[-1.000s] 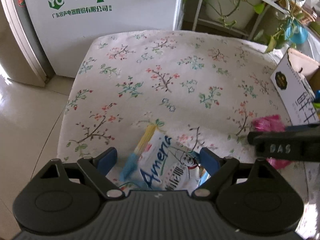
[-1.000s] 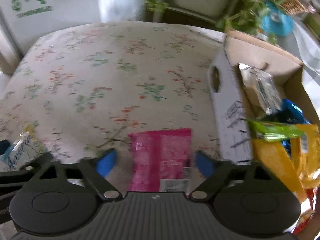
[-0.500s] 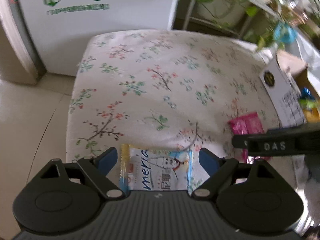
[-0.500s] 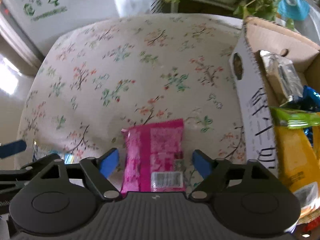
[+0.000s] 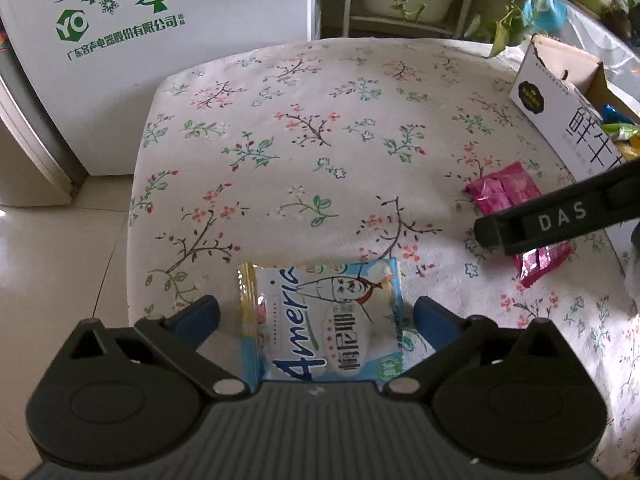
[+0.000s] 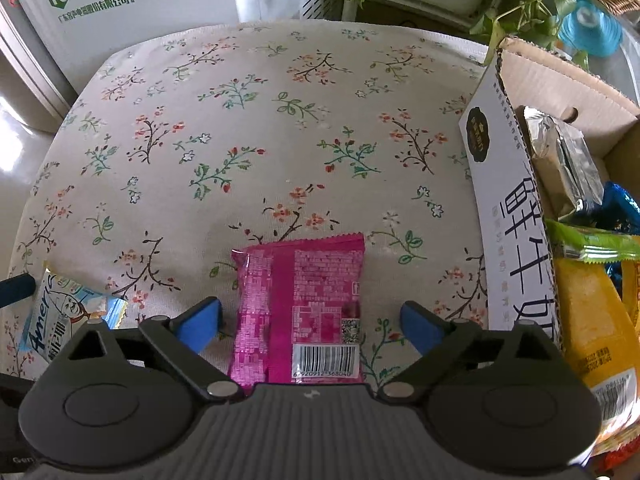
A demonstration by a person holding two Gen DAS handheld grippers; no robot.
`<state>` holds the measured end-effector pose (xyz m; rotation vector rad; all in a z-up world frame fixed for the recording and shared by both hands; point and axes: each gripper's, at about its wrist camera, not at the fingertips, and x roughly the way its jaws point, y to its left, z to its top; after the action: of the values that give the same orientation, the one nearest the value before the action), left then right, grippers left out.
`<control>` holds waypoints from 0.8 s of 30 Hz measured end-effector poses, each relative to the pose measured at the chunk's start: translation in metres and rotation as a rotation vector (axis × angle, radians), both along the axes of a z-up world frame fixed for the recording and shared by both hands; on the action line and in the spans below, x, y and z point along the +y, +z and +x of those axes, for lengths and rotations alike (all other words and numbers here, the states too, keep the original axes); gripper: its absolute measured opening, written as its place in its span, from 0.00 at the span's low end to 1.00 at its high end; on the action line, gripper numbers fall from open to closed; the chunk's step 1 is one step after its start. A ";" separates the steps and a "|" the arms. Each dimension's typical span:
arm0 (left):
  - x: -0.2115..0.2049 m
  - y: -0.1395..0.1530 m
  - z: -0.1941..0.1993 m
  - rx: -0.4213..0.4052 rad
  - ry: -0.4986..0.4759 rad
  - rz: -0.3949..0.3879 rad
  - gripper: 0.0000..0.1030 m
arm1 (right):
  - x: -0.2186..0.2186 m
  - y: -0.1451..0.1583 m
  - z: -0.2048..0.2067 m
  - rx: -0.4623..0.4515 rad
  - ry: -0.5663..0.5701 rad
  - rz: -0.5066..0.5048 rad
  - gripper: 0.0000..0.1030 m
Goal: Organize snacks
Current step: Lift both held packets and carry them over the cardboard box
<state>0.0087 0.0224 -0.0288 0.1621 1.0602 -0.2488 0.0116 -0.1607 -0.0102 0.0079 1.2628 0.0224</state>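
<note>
Now floral cloth (image 5: 320, 120) w/ white appliance (image 5: 160, 40) & plants (image 6: 520, 4) behind; both tongs opening, pads clear of packets.

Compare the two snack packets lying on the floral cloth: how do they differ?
The pink packet lies back side up, showing a barcode and fine print; the blue-and-white packet lies front up, showing a cartoon figure and lettering. The pink packet lies between the opening jaws of the right gripper, nearer the cardboard box; the blue-and-white one lies between those of the left gripper, farther from it. Both lie flat and unheld.
</note>
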 end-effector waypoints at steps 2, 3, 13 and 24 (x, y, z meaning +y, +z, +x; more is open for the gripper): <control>0.000 0.000 0.001 -0.001 0.004 -0.001 1.00 | 0.000 -0.001 0.001 0.001 0.000 0.002 0.97; 0.000 0.000 0.000 -0.002 0.005 -0.001 1.00 | 0.000 -0.001 0.001 0.001 -0.001 0.002 0.97; -0.004 0.001 -0.001 0.002 0.046 0.001 0.95 | -0.001 0.003 -0.005 -0.021 0.009 0.006 0.89; -0.014 0.012 -0.007 -0.047 0.025 -0.049 0.60 | -0.003 0.015 -0.015 -0.067 0.039 0.040 0.56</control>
<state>0.0019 0.0085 -0.0164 0.1097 1.0083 -0.2474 -0.0033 -0.1642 0.0045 0.0164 1.1953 0.0810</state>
